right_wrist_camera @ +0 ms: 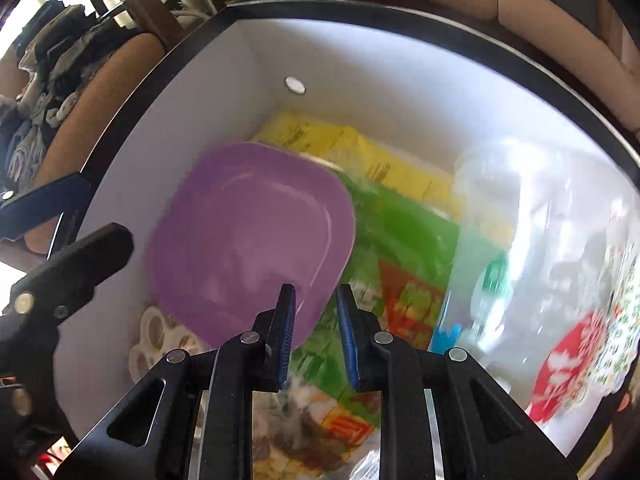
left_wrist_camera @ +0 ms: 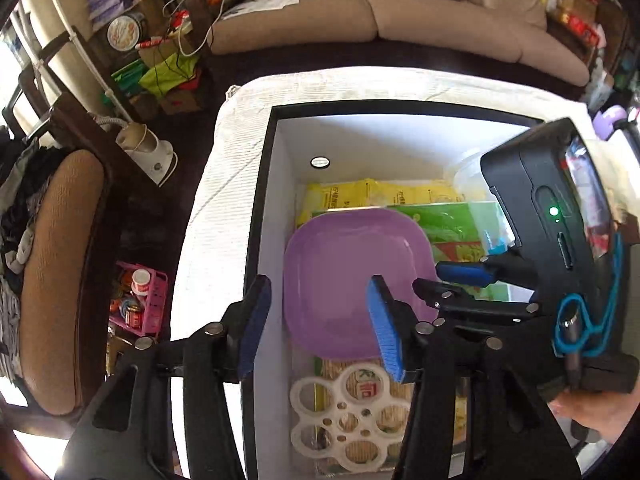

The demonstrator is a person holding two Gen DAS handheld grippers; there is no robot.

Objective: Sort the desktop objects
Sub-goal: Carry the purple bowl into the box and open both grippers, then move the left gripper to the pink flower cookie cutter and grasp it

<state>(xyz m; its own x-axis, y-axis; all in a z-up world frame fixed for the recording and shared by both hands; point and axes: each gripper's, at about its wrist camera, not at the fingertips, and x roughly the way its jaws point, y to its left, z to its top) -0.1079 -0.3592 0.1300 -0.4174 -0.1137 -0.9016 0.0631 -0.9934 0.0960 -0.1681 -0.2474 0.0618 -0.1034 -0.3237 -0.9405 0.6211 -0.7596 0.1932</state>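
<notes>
Sorting is looking well advanced: a plate (left_wrist_camera: 352, 280), packets (left_wrist_camera: 448, 228) and a jar (right_wrist_camera: 560, 248) are lying in the box (left_wrist_camera: 280, 200), frame centre. The left gripper (left_wrist_camera: 320, 320) is standing apart and empty; the right gripper (right_wrist_camera: 316, 336) is standing narrowly apart, gripping nothing.

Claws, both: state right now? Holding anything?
Left claw: open, nothing between its pads, over the purple plate in the box.
Right claw: pads narrowly apart, nothing gripped.

Crowded box (left_wrist_camera: 280, 148): purple plate (left_wrist_camera: 352, 280) at centre, clear container (right_wrist_camera: 540, 240) blocking three o'clock, bare wall at nine.
</notes>
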